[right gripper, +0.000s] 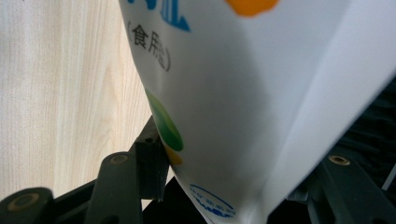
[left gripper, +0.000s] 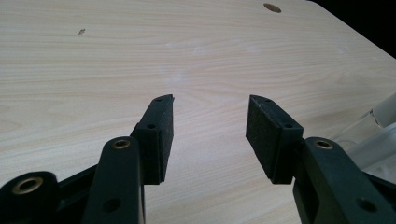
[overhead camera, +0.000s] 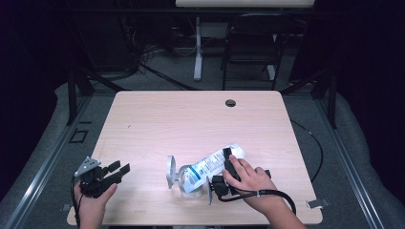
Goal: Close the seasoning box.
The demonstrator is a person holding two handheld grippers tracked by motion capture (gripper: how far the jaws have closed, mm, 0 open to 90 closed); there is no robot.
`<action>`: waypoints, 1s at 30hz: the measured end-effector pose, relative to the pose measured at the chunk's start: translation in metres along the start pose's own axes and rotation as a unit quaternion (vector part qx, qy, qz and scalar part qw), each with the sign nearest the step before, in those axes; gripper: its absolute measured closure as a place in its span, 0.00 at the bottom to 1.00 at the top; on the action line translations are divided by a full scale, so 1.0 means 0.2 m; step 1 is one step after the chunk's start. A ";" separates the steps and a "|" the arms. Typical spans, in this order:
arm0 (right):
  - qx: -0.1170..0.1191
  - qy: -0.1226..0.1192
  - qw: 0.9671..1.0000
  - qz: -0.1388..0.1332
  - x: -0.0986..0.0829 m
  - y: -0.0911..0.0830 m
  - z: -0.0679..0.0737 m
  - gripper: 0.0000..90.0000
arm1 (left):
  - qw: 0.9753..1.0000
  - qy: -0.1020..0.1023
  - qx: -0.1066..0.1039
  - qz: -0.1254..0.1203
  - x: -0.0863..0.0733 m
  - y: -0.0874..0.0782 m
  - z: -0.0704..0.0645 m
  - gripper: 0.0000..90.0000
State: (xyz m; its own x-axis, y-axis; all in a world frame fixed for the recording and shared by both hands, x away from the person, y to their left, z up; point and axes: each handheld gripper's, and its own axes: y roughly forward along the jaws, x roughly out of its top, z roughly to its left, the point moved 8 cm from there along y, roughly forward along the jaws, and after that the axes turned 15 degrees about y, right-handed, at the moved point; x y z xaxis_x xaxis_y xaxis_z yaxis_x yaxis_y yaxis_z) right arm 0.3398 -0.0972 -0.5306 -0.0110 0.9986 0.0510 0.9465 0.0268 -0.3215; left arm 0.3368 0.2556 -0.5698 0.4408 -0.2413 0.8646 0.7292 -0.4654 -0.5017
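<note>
A white pouch [overhead camera: 216, 162] with blue print lies tilted on the table, its lower end at the mouth of a clear glass jar [overhead camera: 192, 183]. The jar's hinged lid [overhead camera: 171, 171] stands open on its left. My right gripper [overhead camera: 228, 160] is shut on the upper part of the pouch. In the right gripper view the pouch [right gripper: 243, 93] sits between the jaws of the right gripper [right gripper: 229, 154]. My left gripper [overhead camera: 119, 170] rests near the front left corner, open with nothing in it. In the left gripper view the left gripper [left gripper: 210, 100] points over bare wood, with the jar [left gripper: 378, 135] at the right edge.
The light wooden table [overhead camera: 191, 119] has a cable hole [overhead camera: 230, 102] near its back edge. Behind the table stand a dark chair [overhead camera: 250, 47] and the white leg of another desk [overhead camera: 197, 47]. A cable [overhead camera: 267, 194] trails from the right gripper.
</note>
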 end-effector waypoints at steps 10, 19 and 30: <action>-0.001 -0.003 1.000 -0.004 0.00 0.00 0.00 0.51 | 1.000 -0.001 0.002 -0.001 0.00 0.00 0.00 0.58; -0.003 -0.006 1.000 -0.005 0.01 0.00 0.00 0.51 | 1.000 -0.002 0.002 -0.003 0.00 0.00 0.00 0.58; -0.002 -0.007 1.000 -0.008 0.01 0.00 0.00 0.52 | 1.000 -0.004 0.001 -0.002 0.00 0.00 0.00 0.58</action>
State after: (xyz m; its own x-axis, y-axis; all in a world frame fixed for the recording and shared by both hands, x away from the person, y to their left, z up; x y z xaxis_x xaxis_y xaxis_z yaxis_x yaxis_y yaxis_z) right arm 0.3406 -0.0958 -0.5305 -0.0301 0.9987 0.0416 0.9475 0.0417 -0.3171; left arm 0.3371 0.2565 -0.5707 0.4420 -0.2332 0.8662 0.7320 -0.4643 -0.4986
